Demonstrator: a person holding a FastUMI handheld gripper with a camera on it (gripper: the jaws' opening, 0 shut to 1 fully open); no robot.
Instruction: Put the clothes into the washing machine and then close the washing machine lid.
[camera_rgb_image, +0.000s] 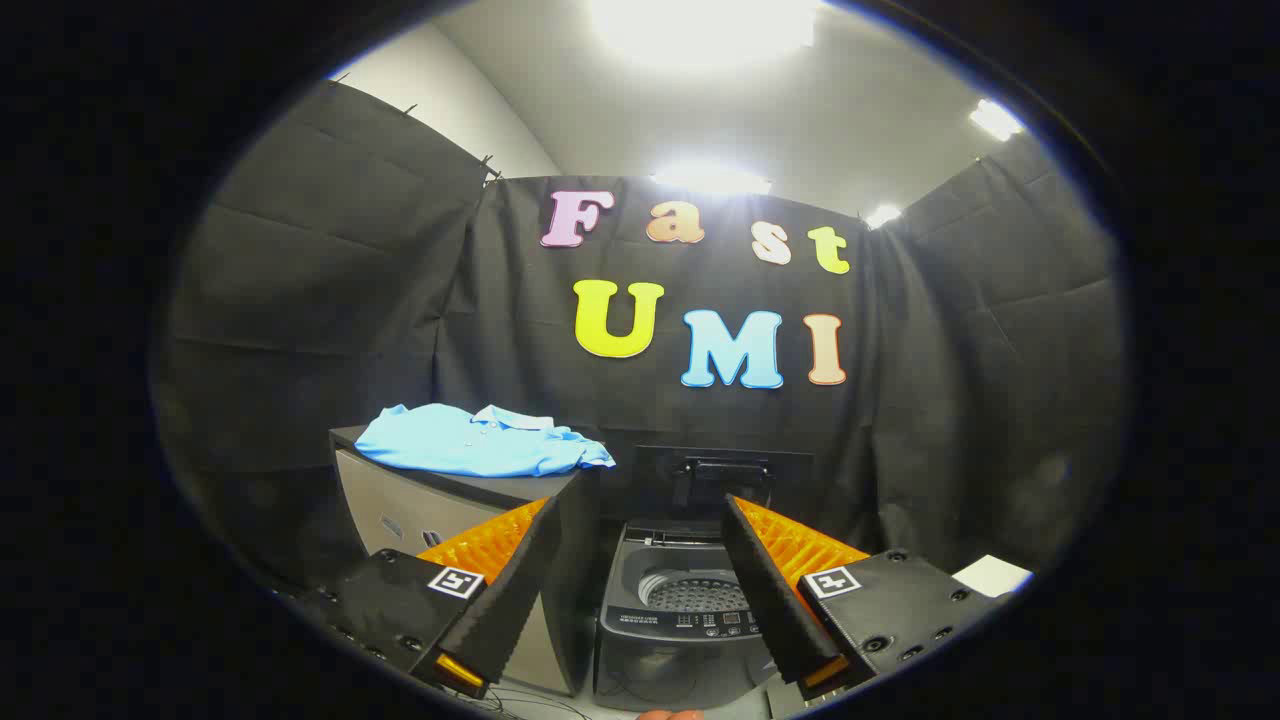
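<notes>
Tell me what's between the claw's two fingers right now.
Nothing is held: the open claw frames the washing machine, lid raised, seen in the gripper view.

This is a staged recording booth rather than a real home laundry room: black cloth walls (320, 300) hang in folds on 3 sides, pinned up beneath a plain white ceiling with bright lights (700, 25) at 12 o'clock. A small top-loading washing machine (680, 620) with its lid (722, 480) raised stands at 6 o'clock on the floor, and a grey cabinet (420, 510) at 8 o'clock carries a folded blue shirt (480, 442), set out like props.
</notes>
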